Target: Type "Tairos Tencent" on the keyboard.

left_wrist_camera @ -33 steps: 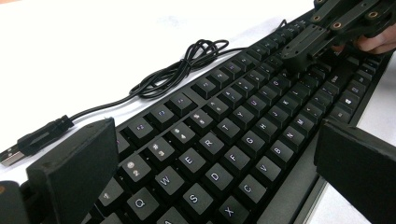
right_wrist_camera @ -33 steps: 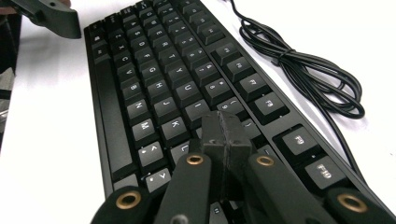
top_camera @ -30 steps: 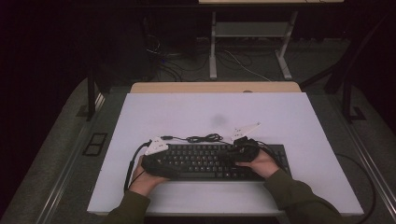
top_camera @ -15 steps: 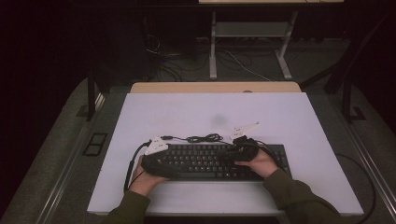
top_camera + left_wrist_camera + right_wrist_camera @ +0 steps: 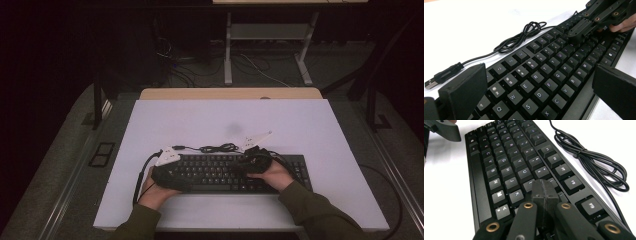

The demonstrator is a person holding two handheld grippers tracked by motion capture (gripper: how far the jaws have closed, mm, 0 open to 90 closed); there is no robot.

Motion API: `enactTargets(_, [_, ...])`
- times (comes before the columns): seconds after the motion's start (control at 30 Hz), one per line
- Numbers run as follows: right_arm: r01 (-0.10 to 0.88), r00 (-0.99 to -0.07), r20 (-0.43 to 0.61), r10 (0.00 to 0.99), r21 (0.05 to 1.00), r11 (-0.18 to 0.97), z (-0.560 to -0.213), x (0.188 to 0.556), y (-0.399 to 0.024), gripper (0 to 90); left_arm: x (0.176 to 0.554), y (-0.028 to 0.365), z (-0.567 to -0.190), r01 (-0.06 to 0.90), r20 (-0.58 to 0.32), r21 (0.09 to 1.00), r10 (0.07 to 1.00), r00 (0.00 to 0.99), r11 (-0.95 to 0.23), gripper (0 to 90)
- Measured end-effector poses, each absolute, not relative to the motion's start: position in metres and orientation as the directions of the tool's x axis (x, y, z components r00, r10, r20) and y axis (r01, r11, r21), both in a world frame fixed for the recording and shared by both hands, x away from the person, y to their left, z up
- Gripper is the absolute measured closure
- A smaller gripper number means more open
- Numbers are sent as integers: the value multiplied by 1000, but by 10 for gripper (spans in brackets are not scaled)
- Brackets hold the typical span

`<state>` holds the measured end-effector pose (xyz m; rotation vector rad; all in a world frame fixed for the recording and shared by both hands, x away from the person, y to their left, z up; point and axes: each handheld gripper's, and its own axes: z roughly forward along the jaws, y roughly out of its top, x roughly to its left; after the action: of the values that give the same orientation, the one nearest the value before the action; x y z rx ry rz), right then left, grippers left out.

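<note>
Right gripper (image 5: 544, 192) closed, tips on keyboard (image 5: 506, 167) keys, legible up close.

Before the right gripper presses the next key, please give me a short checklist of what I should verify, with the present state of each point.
1. Right gripper jaws closed to one tip for pressing: ok.
2. Its tip is over the keyboard, near the K key: ok; whether it already touches a key: cannot tell.
3. Left gripper jaws open, nothing between the pads, over the keyboard's left end: ok.
4. The two grippers are apart from each other: ok.
5. Cable bundled on the table behind the keyboard, off the keys: ok.
6. USB plug lies loose on the table, not connected: not ok if typing must register.
</note>
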<state>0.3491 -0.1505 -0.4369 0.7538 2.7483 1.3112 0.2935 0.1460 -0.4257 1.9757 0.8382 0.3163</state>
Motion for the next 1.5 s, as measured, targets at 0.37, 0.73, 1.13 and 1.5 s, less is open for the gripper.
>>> enactTargets(0.37, [416, -887, 188, 421, 720, 555, -439, 348, -148, 897, 293, 145, -426, 429, -110, 840, 672, 733, -331, 0])
enactTargets(0.73, [412, -886, 192, 422, 744, 526, -434, 348, -151, 874, 293, 148, -424, 424, -109, 844, 669, 735, -328, 0])
enactTargets(1.13, [425, -869, 210, 448, 781, 457, -429, 347, -160, 542, 296, 151, -423, 428, -124, 850, 672, 730, -308, 55])
enactTargets(1.5, [434, -846, 207, 491, 802, 410, -427, 344, -169, 270, 294, 160, -423, 439, -144, 849, 671, 728, -293, 203])
